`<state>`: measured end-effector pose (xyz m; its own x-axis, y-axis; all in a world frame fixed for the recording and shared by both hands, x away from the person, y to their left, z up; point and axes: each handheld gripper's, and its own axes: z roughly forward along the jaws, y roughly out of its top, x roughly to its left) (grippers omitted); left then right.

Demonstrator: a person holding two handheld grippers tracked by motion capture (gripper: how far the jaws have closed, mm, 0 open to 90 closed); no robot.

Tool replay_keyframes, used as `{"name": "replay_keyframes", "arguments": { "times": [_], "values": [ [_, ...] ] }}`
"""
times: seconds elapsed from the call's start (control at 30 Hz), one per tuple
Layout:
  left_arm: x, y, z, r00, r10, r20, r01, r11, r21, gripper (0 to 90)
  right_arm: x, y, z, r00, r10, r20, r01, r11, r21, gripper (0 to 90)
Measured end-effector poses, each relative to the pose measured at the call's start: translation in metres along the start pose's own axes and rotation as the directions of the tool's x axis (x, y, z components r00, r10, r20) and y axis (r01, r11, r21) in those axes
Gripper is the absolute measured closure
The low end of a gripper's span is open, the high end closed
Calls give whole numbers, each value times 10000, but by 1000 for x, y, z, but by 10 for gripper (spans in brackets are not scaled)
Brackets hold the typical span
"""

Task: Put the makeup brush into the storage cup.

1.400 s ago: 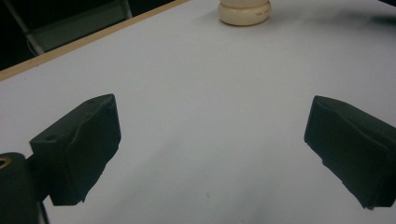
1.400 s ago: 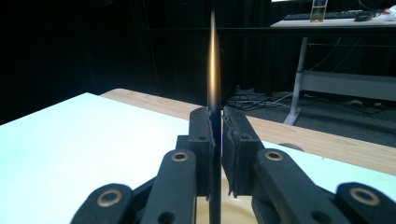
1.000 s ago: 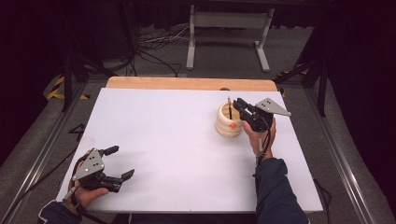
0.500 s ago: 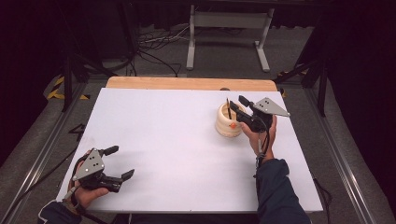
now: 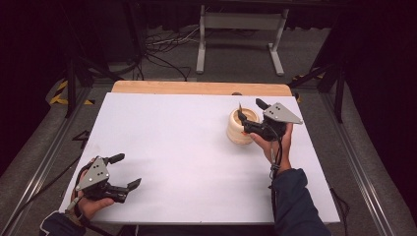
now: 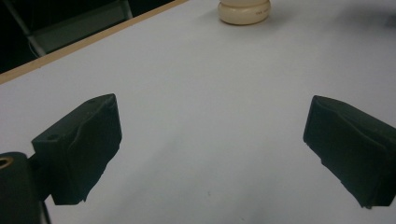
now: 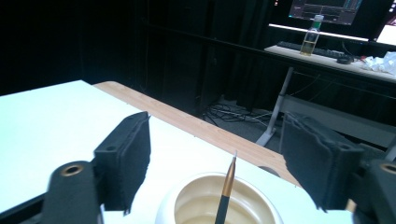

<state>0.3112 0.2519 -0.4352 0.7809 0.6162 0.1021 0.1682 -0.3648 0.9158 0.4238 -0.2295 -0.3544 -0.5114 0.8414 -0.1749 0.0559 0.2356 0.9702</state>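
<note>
A cream round holder (image 5: 241, 132) stands on the white table (image 5: 187, 142) at the right, with a thin dark pencil (image 5: 239, 109) upright in it. My right gripper (image 5: 250, 111) hovers just above and beside the holder. Its jaws have just been opening; in the right gripper view the pencil (image 7: 227, 186) rises from the holder (image 7: 187, 205) between the parted jaws, touching neither pad. My right gripper (image 7: 219, 145) is open. Near the table's front left corner my left gripper (image 5: 127, 170) rests open with nothing in it. In the left gripper view the holder (image 6: 244, 9) sits far off beyond my left gripper (image 6: 210, 149).
A bare wooden strip (image 5: 196, 87) runs along the table's far edge. Beyond it on the floor are a metal stand (image 5: 241, 29) and cables (image 5: 162, 49). In the right gripper view a desk with a bottle (image 7: 312, 41) and a monitor stands in the background.
My right gripper's jaws have spread apart and let go of the pencil, which stays upright in the holder; the gripper has risen slightly. The left gripper has not moved.
</note>
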Motion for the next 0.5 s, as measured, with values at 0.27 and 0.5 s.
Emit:
{"name": "replay_keyframes", "arguments": {
  "times": [0.27,0.5],
  "values": [
    [-1,0,1,10000,13,42,-13,10000,33,50,9,6,-5,9995,-283,108,283,9996,19,123],
    [-1,0,1,10000,0,54,-1,10000,57,49,11,7,-12,9999,-135,-48,136,9998,108,95]
  ]
}}
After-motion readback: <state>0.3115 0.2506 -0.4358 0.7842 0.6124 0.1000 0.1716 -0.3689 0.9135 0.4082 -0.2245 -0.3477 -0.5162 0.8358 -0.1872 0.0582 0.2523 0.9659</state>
